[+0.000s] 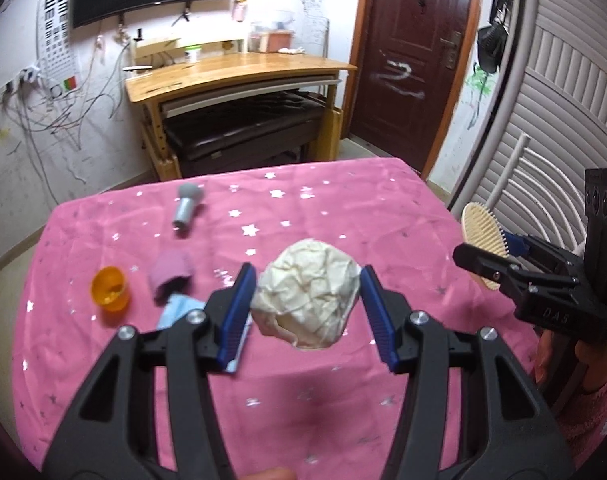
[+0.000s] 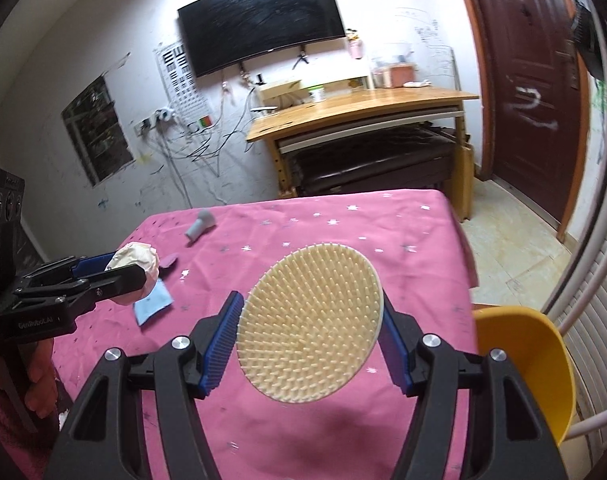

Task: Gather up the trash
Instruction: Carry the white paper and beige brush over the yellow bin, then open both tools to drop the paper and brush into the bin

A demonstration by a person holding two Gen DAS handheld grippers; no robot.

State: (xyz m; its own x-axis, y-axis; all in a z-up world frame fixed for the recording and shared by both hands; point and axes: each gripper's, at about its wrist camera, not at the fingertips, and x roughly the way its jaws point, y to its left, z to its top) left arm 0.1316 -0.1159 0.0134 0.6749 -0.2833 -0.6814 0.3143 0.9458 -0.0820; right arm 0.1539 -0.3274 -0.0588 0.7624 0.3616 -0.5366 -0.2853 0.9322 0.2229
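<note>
My left gripper is shut on a crumpled cream paper ball and holds it above the pink starred tablecloth. It also shows at the left of the right wrist view, with the paper ball between its blue pads. My right gripper is shut on a round cream bristled brush, held above the cloth near the table's right side. The right gripper also shows in the left wrist view with the brush.
On the cloth lie a grey handheld device, an orange cup on its side, a mauve rolled item and a light blue cloth. A yellow bin stands off the table's right edge. A wooden desk stands behind.
</note>
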